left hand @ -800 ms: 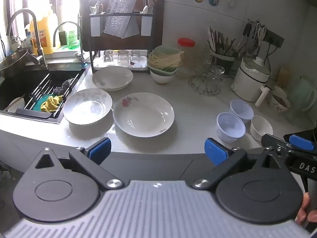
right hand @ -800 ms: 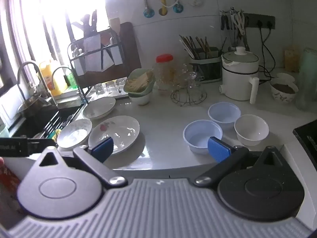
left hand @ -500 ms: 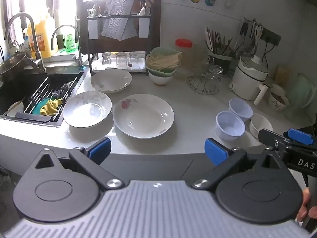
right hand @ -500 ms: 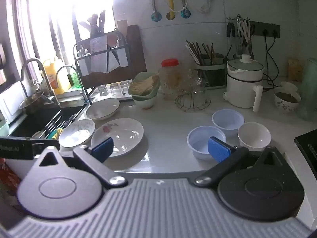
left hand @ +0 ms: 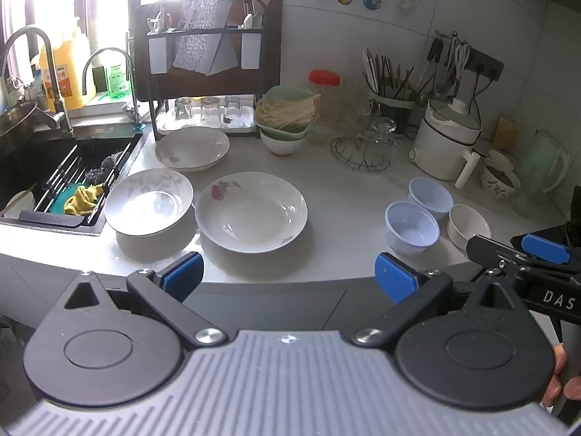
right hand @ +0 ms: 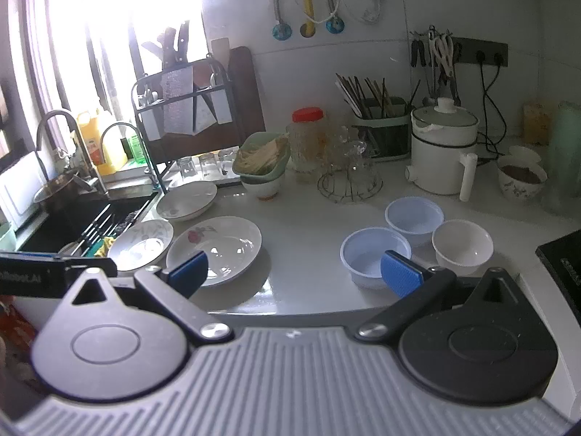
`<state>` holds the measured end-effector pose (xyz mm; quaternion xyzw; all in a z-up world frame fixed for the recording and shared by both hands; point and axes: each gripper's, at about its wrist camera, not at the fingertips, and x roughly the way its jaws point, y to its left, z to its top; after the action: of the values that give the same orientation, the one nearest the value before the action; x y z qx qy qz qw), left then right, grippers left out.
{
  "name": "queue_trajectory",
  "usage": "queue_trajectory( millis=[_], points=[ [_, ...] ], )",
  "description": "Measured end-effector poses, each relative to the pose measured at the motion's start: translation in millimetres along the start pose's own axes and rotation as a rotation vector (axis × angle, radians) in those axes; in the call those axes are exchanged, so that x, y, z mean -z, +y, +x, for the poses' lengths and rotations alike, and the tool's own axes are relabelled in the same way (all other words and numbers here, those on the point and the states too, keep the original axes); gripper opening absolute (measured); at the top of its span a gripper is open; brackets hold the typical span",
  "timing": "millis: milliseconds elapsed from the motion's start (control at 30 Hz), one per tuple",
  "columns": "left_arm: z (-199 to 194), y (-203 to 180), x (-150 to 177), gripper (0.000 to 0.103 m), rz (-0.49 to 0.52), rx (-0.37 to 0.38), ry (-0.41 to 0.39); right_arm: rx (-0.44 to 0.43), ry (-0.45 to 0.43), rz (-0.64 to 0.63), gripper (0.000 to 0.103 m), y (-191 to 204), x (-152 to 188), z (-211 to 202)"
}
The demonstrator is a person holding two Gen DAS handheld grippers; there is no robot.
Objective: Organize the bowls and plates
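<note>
Three white plates lie on the white counter: a flower-printed plate (left hand: 251, 211) (right hand: 215, 250) in the middle, a leaf-printed plate (left hand: 149, 201) (right hand: 141, 243) by the sink, and a third plate (left hand: 192, 148) (right hand: 187, 200) behind them. To the right stand two pale blue bowls (left hand: 412, 227) (right hand: 376, 259), (left hand: 430, 197) (right hand: 414, 218) and a white bowl (left hand: 469, 226) (right hand: 462, 243). My left gripper (left hand: 288, 279) is open, held off the counter's front edge before the flowered plate. My right gripper (right hand: 294, 274) is open too, near the front edge, with nothing between its fingers.
A sink (left hand: 54, 167) with a rack and cloths is at the left. At the back stand a dish rack (left hand: 208, 72), a green bowl of noodles (left hand: 287, 112), a jar (left hand: 325, 98), a wire stand (left hand: 363, 149), a white cooker (left hand: 446, 141) and a chopstick holder (right hand: 379, 127).
Both grippers have drawn back and tilted up a little, so the counter looks slightly farther. Nothing on the counter has moved and both stay open.
</note>
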<state>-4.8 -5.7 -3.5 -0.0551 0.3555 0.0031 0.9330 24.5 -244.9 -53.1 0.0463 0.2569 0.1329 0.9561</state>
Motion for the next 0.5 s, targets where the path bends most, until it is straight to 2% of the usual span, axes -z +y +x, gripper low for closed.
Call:
queue_trajectory(
  millis=[300,500],
  points=[
    [5,3,-4,0.102,-0.007,-0.006,-0.005,0.017,-0.031,0.017,0.103,-7,2,-3],
    [7,-6,-10,0.102,-0.006,0.004,-0.003,0.015,-0.006,0.028,0.103,-16,3,1]
  ],
)
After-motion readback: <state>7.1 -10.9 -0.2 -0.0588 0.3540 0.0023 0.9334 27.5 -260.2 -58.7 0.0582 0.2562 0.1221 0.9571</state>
